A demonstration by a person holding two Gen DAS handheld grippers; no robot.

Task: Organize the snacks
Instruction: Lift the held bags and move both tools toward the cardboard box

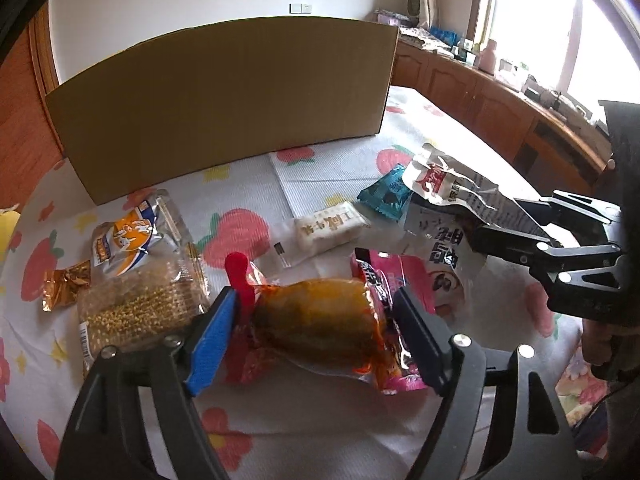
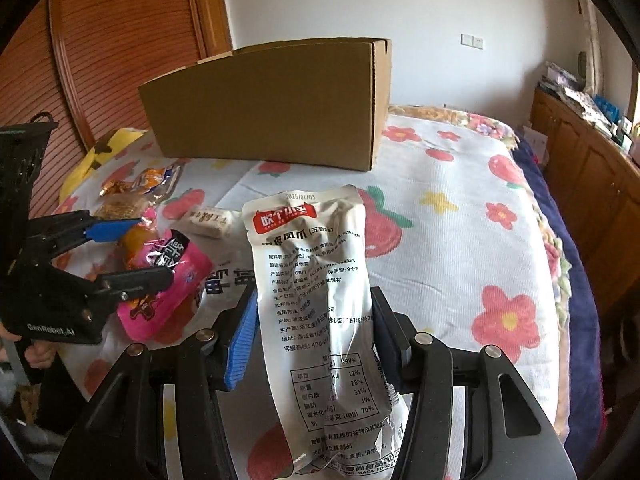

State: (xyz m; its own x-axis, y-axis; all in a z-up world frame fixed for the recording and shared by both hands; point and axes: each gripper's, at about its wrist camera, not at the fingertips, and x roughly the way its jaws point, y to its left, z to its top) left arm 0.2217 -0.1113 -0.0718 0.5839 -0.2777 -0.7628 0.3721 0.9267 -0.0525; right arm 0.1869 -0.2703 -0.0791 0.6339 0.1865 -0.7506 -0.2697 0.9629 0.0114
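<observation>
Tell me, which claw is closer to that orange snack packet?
Left. The left claw straddles the orange snack packet, one finger on each side. The right claw is off to the side, clamped on a white pouch.

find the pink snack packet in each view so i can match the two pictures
Left wrist view: the pink snack packet lies at lower centre, under the orange packet, between the left gripper's fingers.
Right wrist view: it sits at the left edge, beside the left gripper.
Shared landmark: the cardboard box standing behind the snacks.
</observation>
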